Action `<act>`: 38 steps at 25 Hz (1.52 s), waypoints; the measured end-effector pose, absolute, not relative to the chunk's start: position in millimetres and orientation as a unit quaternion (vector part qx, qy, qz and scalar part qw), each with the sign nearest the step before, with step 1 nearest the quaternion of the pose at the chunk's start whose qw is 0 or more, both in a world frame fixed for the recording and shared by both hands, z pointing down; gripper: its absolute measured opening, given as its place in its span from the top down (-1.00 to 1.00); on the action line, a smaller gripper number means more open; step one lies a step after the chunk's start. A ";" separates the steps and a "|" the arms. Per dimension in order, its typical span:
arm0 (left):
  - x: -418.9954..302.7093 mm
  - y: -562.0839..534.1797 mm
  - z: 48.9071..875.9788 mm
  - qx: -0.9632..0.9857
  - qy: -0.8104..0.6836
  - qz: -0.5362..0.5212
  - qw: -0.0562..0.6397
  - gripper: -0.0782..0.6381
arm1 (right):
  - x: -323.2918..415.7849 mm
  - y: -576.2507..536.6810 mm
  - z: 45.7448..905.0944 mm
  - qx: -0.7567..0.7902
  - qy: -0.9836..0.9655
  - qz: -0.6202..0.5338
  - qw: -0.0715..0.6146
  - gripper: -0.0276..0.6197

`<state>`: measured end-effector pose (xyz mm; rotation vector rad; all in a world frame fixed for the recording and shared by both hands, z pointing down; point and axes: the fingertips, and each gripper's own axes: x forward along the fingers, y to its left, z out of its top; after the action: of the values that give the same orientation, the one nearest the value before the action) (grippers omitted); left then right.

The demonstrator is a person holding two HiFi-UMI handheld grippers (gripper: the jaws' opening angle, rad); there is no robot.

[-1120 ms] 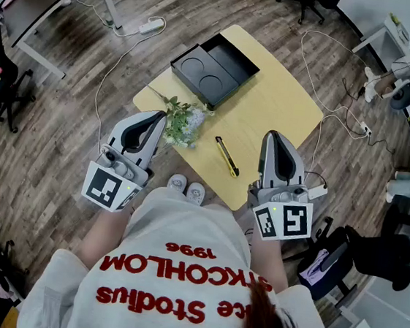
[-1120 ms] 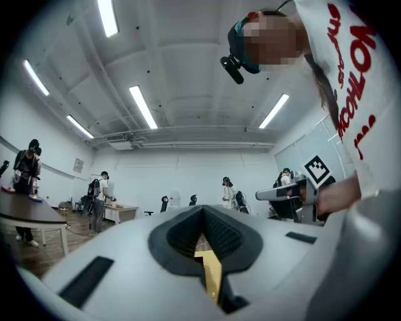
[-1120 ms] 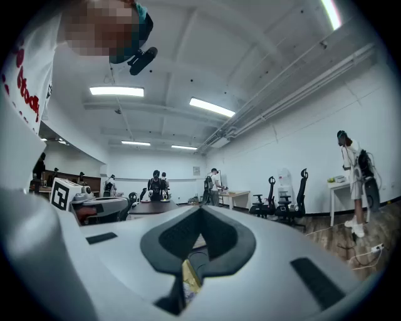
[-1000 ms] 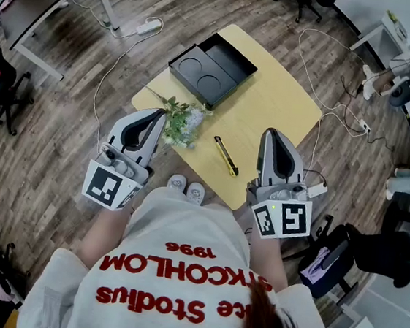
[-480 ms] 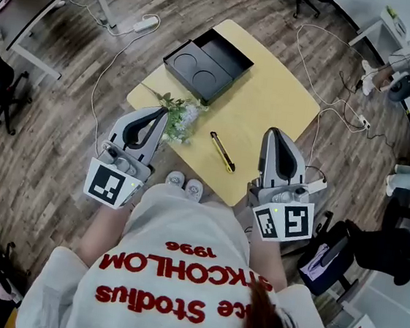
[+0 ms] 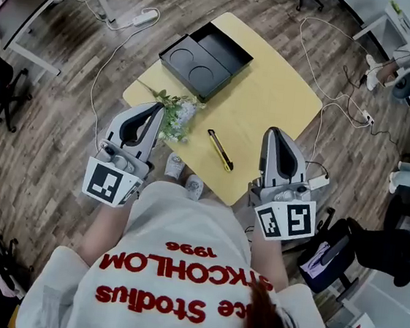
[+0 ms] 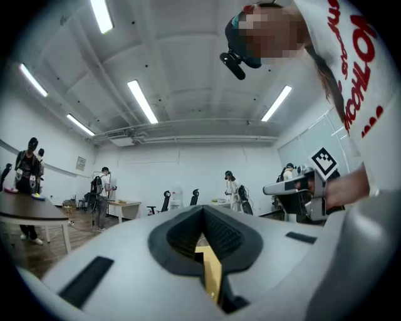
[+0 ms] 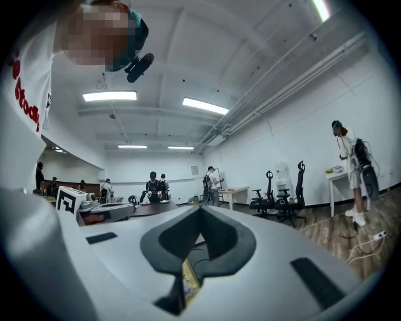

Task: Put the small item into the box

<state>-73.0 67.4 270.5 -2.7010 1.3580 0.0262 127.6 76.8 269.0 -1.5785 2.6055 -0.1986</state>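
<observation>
Room: wood-plank floor point(image 6: 47, 127) with cables and office chairs around a pale yellow square table point(image 6: 271, 101).
Head view only: the tabletop and everything on it, plus the person's white printed shirt point(image 6: 169, 280) and two shoes under the table's near edge.
Gripper views only: white ceiling with strip lights, white walls, several other people standing at desks; the tabletop shows only as a yellow sliver under the jaws.
Cross-sight: the left gripper view catches the other gripper with its marker cube at the right; the right gripper view catches the left one low at the left.
Count: one table, one box, one small item, one flower bunch, two grippers.
Box: a black rectangular open box point(image 6: 227, 48) at the table's far corner, one half with two round hollows; nothing lies in it.
Small item: a slim yellow-and-black bar-shaped item point(image 6: 220, 150) lies flat on the table, between the grippers, well apart from the box.
Flowers: a green-and-white flower bunch point(image 6: 174, 115) lies at the table's left edge, just beside the left gripper's tip.
Left gripper point(image 6: 158, 109): jaws together, nothing between them.
Right gripper point(image 6: 273, 133): jaws together, empty, above the table's near right edge.
</observation>
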 end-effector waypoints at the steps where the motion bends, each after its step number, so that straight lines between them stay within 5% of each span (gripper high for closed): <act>1: -77.5 61.4 271.7 -0.891 0.450 0.011 0.054 0.76 | 126.4 72.7 269.1 -0.519 0.851 -0.065 0.043 0.91; 27: -96.5 -58.3 279.2 -0.923 0.383 0.020 0.030 0.76 | 106.5 2.2 290.1 -0.585 0.807 -0.079 -0.011 0.90; 38: -83.1 -48.9 314.6 -0.915 0.403 0.033 -0.004 0.76 | 87.3 15.3 397.0 -0.497 0.839 -0.167 -0.143 0.90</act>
<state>-83.1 -48.9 314.6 -2.8809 1.2694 0.1027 87.3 15.3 397.0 -1.7213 2.9068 -0.5798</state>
